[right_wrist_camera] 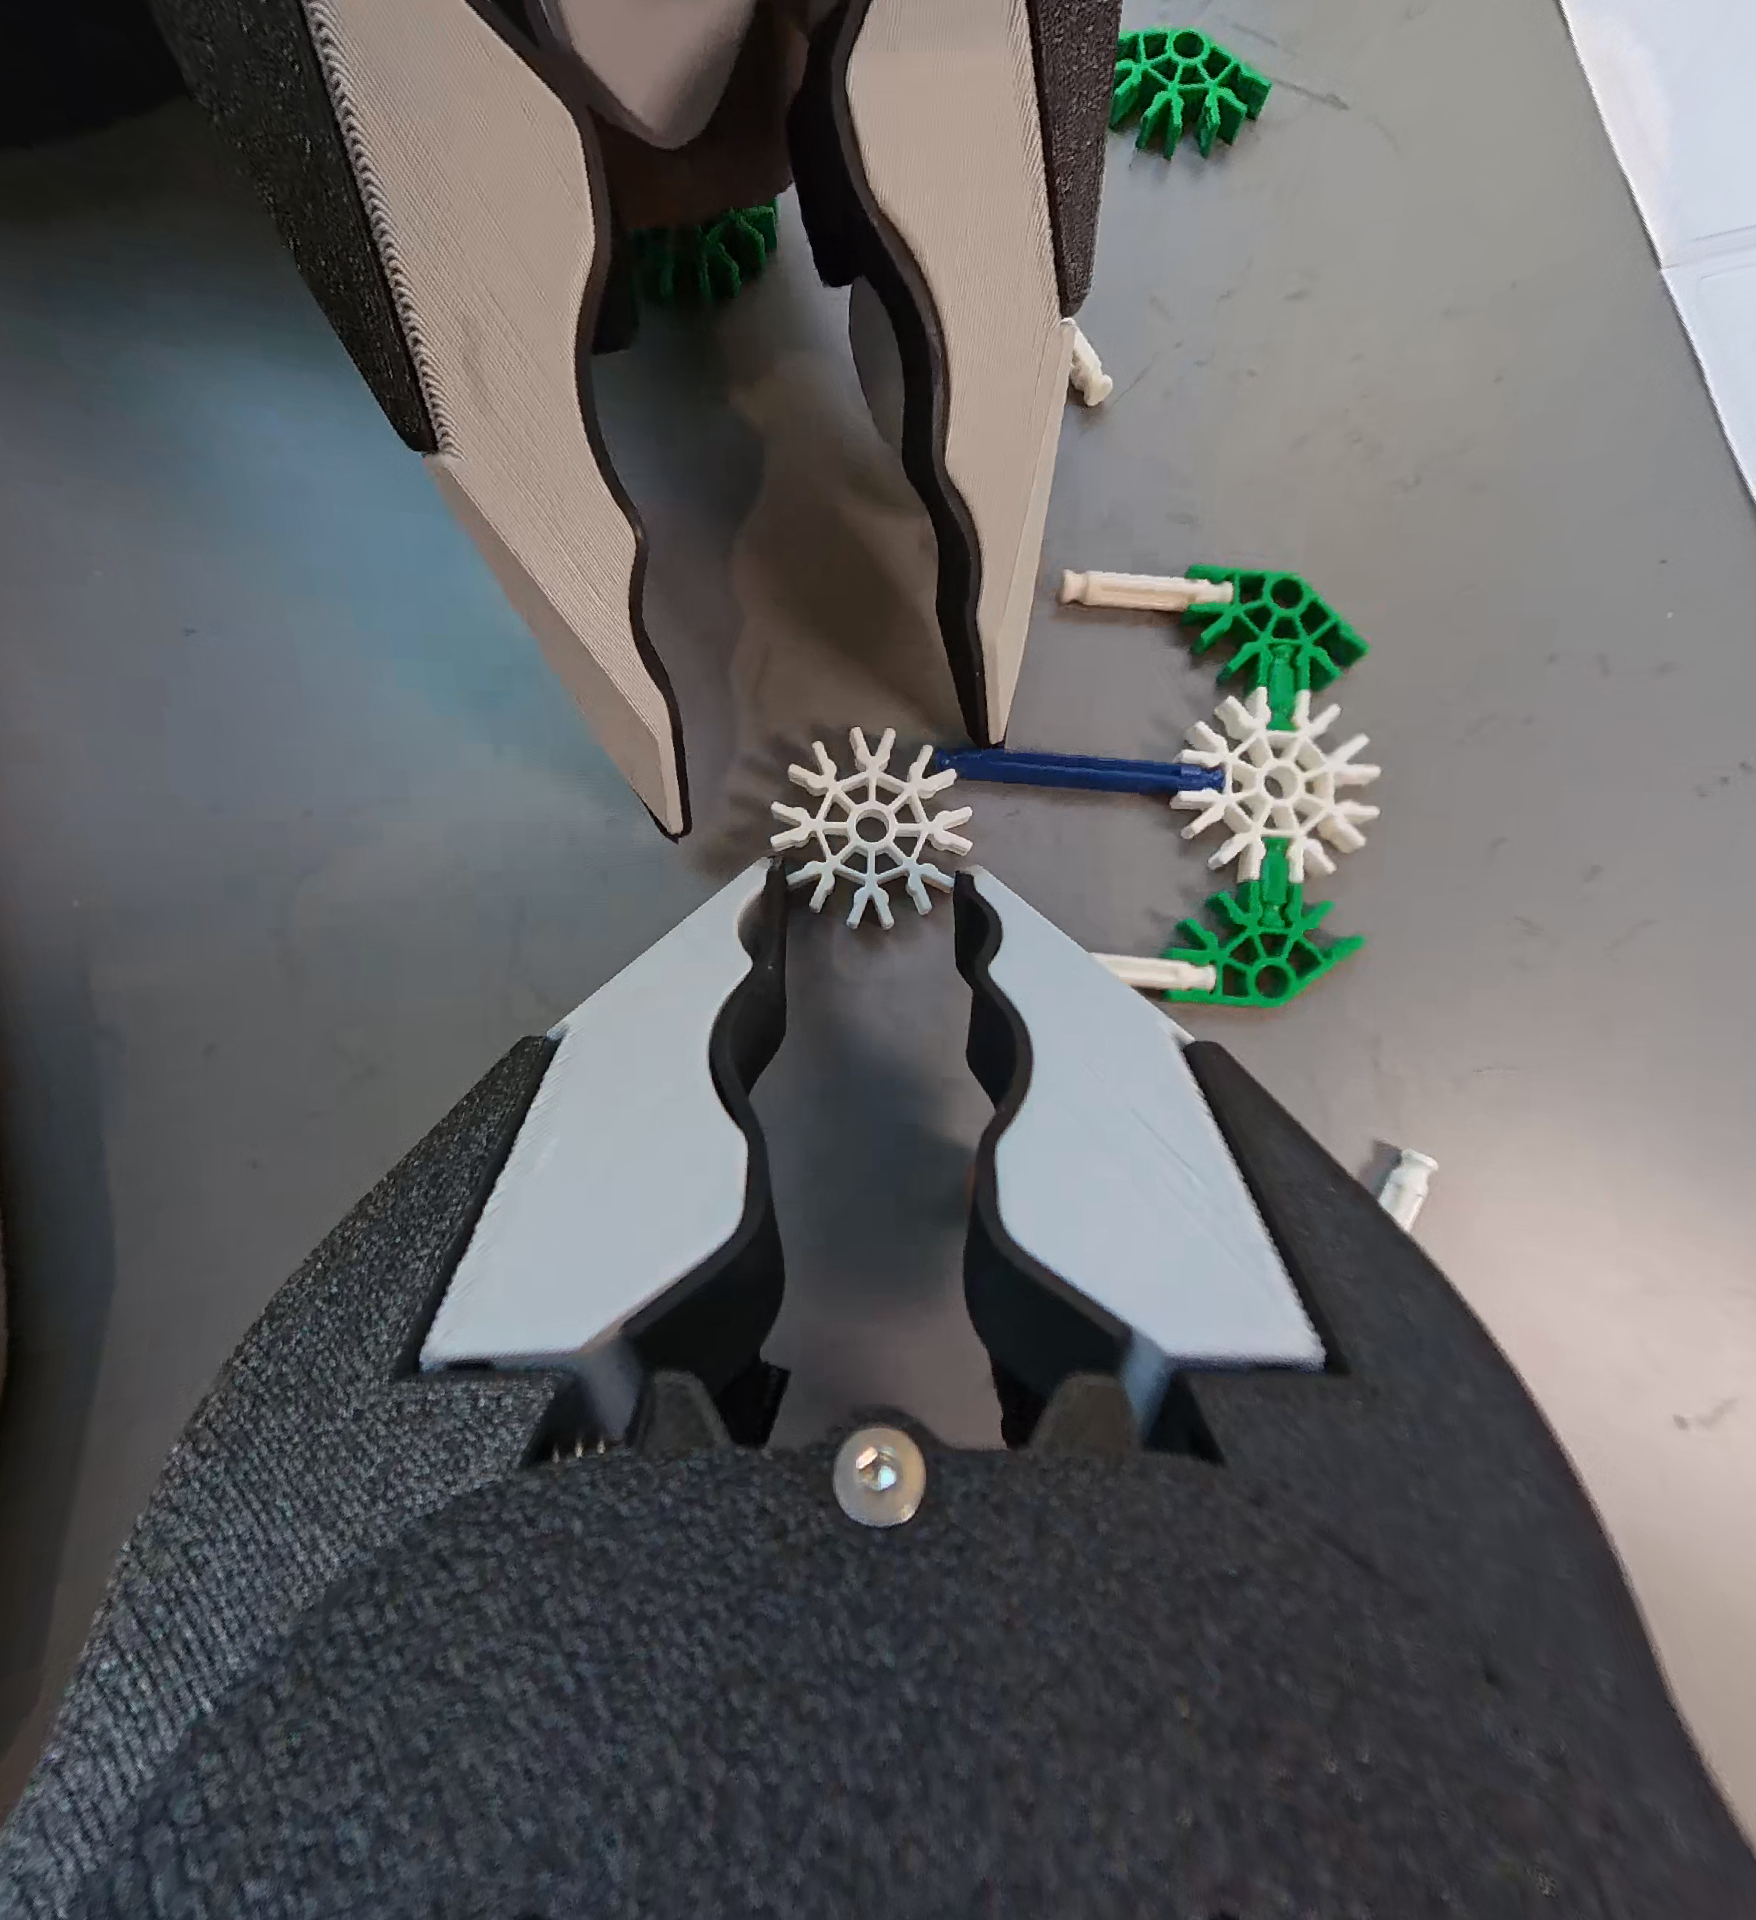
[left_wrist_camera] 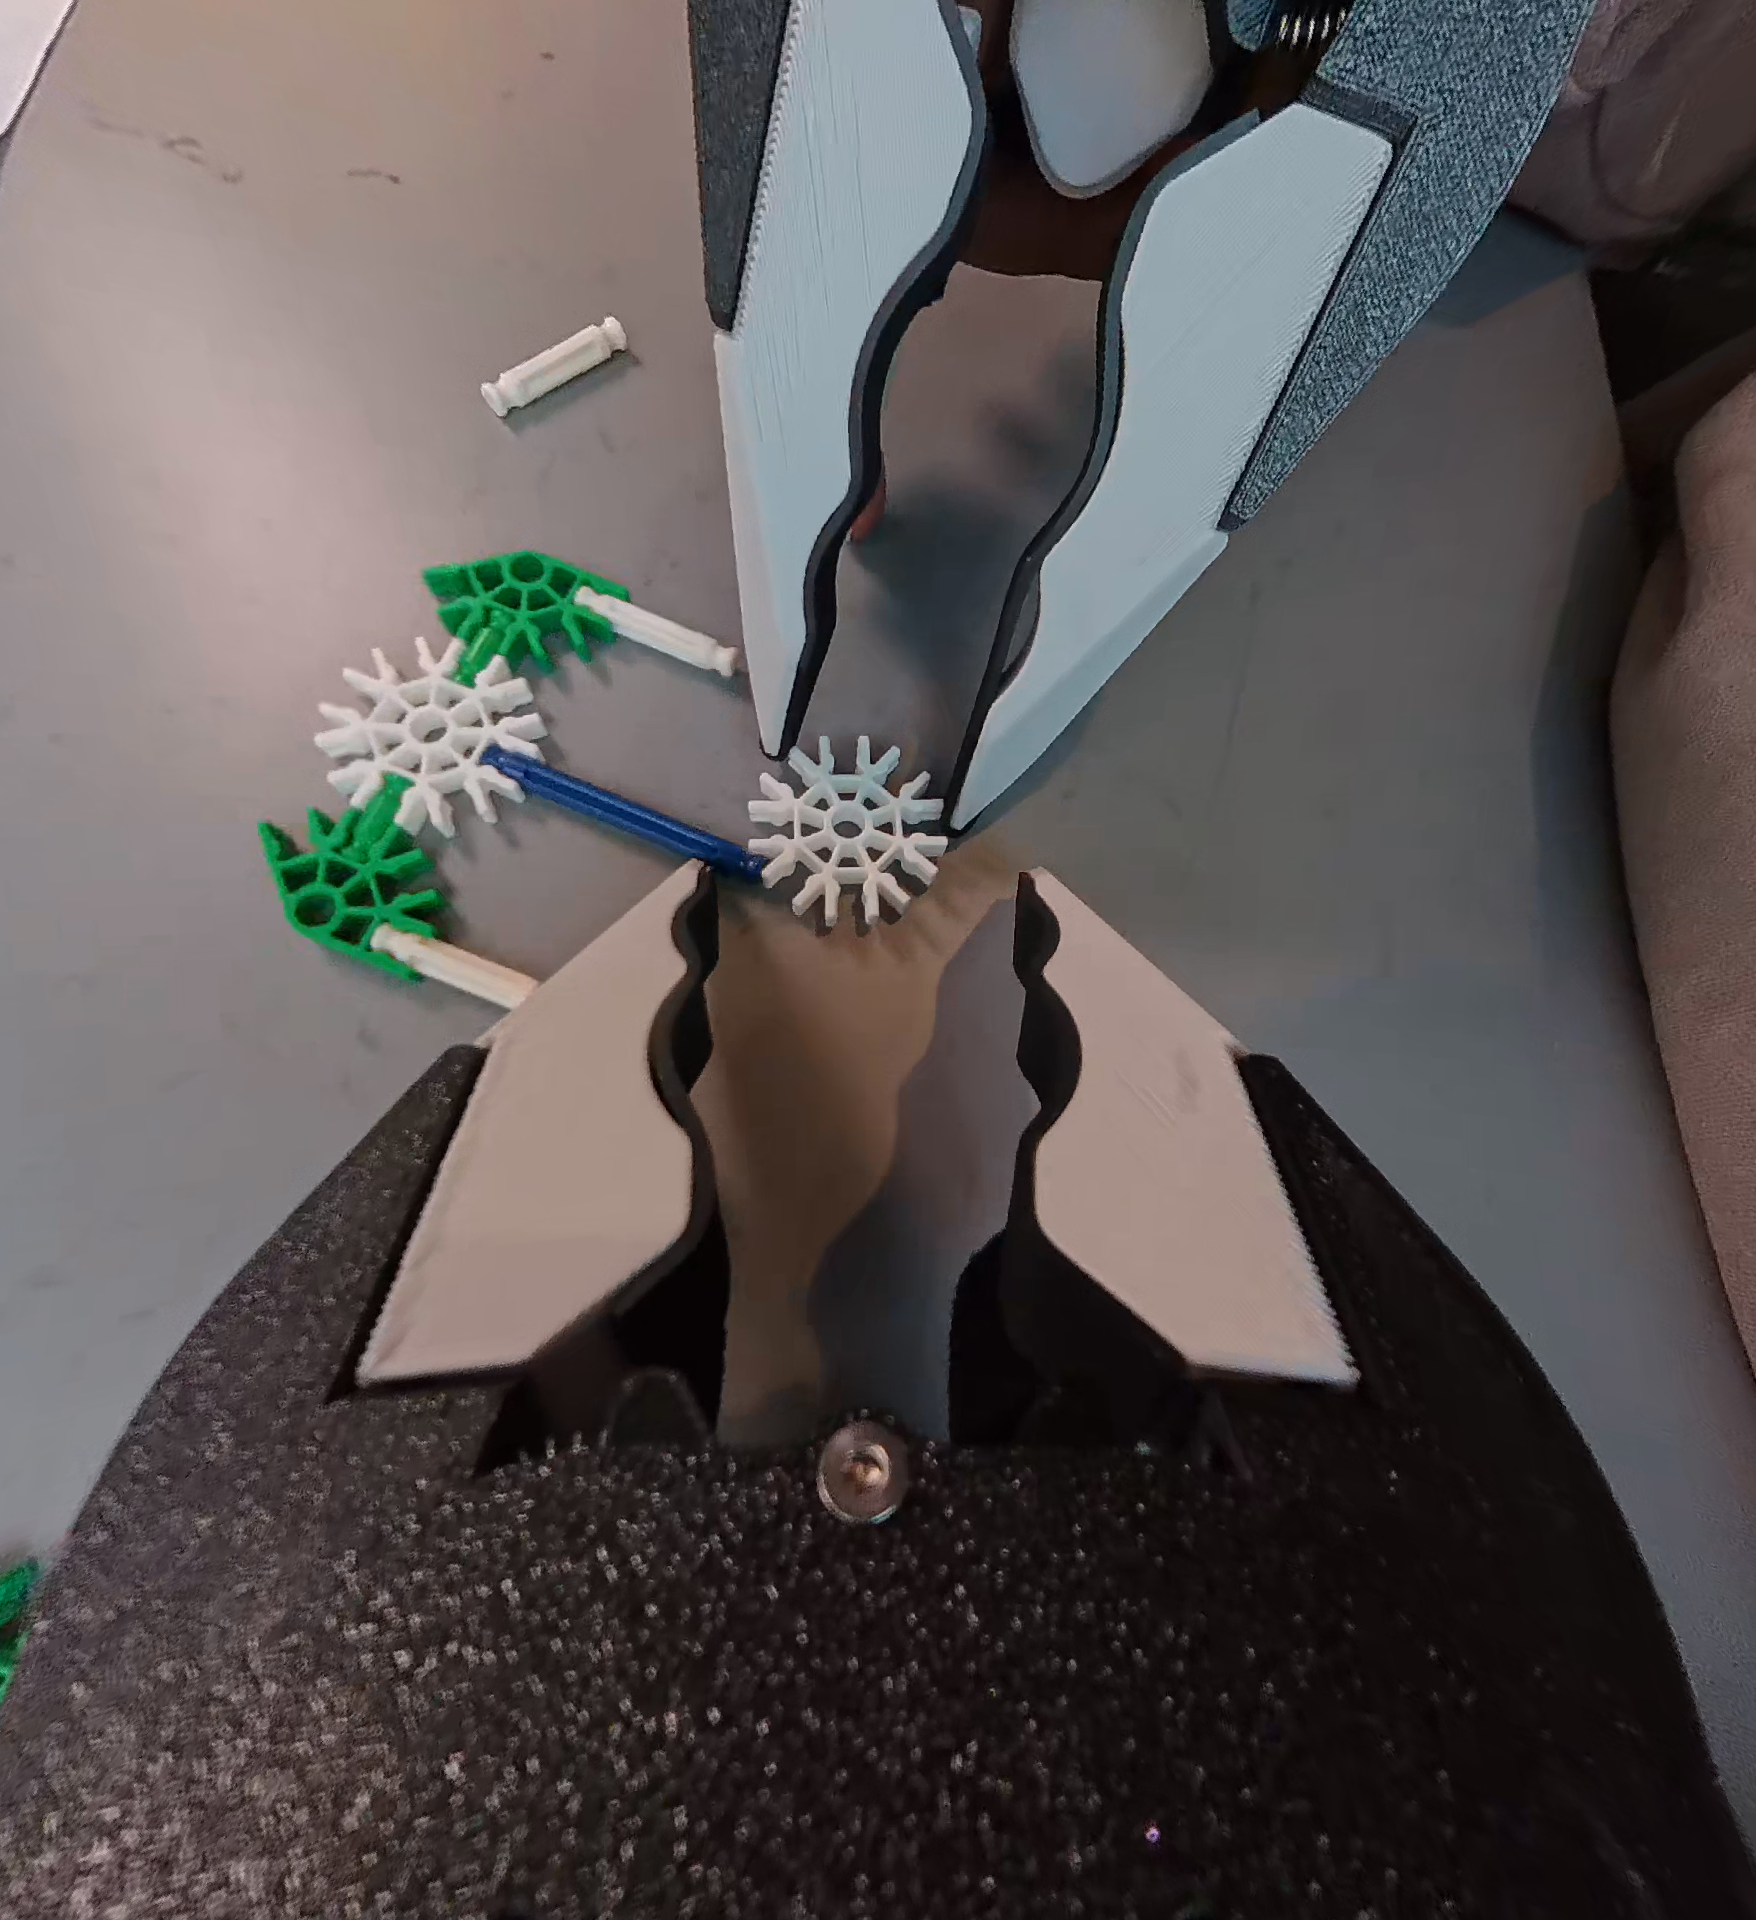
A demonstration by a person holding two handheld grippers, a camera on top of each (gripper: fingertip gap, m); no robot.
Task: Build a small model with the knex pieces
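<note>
left gripper [left_wrist_camera: 858,883]: beige ribbed-plastic fingers, jaws spread, tips low by the blue plastic rod [left_wrist_camera: 625,805]
right gripper [right_wrist_camera: 863,878]: pale-blue fingers, jaws spread, straddling the white snowflake-shaped plastic connector [right_wrist_camera: 871,826] flat on the grey counter [right_wrist_camera: 334,623]
further out: second white snowflake connector [right_wrist_camera: 1277,781] on the rod, two green fan-shaped connectors [right_wrist_camera: 1269,621]

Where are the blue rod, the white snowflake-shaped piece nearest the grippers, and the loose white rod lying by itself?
blue rod [right_wrist_camera: 1061,770]: right wrist view, middle of its shaft.
white snowflake-shaped piece [left_wrist_camera: 846,828]: left wrist view, on its hub ring.
loose white rod [left_wrist_camera: 554,367]: left wrist view, middle of its length.
</note>
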